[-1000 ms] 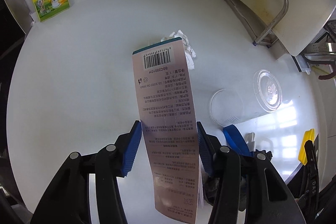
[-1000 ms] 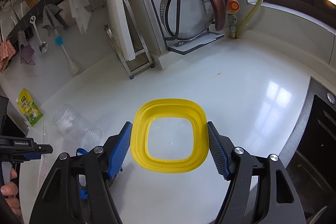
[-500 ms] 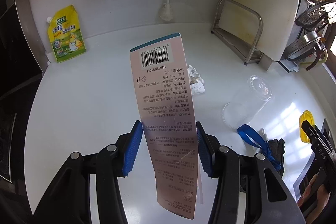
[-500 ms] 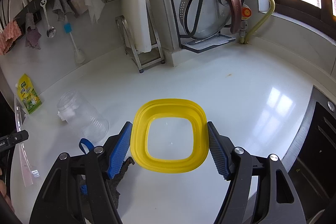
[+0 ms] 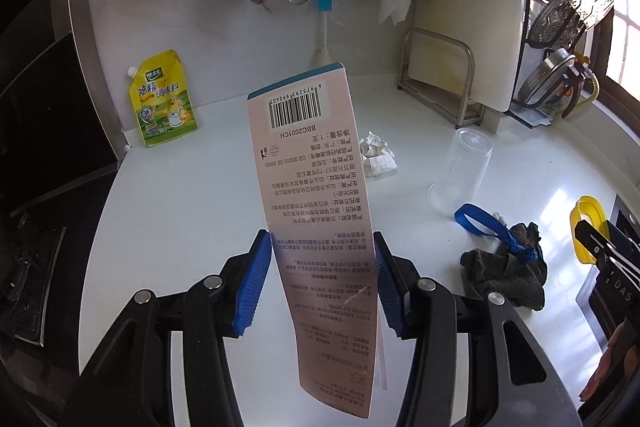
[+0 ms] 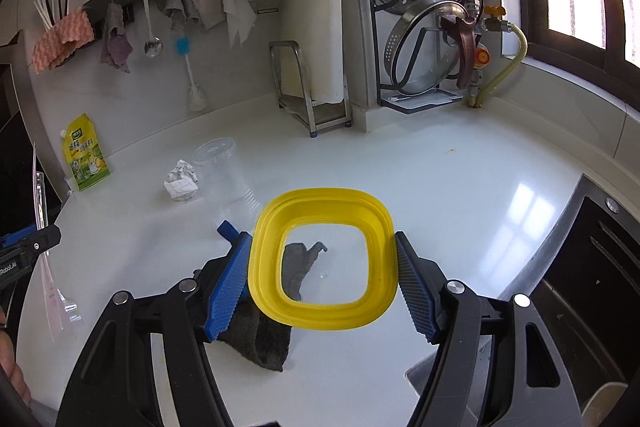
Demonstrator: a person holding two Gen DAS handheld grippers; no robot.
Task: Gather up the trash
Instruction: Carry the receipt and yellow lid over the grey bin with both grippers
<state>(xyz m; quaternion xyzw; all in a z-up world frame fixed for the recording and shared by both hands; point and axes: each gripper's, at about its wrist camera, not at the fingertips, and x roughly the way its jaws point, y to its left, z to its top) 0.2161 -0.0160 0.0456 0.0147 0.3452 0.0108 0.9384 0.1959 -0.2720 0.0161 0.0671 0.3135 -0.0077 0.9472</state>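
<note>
The left gripper (image 5: pixel 323 281) was clamped on a tall pink box (image 5: pixel 316 227), its blue pads pressing the box's two long sides about midway up; the box stood nearly upright, barcode end away from the camera, and reached below the fingers toward the lens. The right gripper (image 6: pixel 323 285) held a yellow square lid (image 6: pixel 322 261) flat between its pads, the clear middle of the lid looking down on the white counter (image 6: pixel 460 211).

On the counter beyond the box lay a crumpled paper ball (image 5: pixel 377 154), and just to its right a clear plastic cup (image 5: pixel 460 171) on its side. Nearer, a dark rag (image 5: pixel 504 273) with a blue strap (image 5: pixel 486 225) lay beside the cup's mouth; in the right wrist view the rag sat directly under the lid. A yellow pouch (image 5: pixel 164 101) leaned against the back wall at the counter's left corner, next to a dark stove edge.

The middle and right of the counter were bare up to the cutting-board stand (image 6: pixel 308 95), the pot rack and the black sink rim at far right.
</note>
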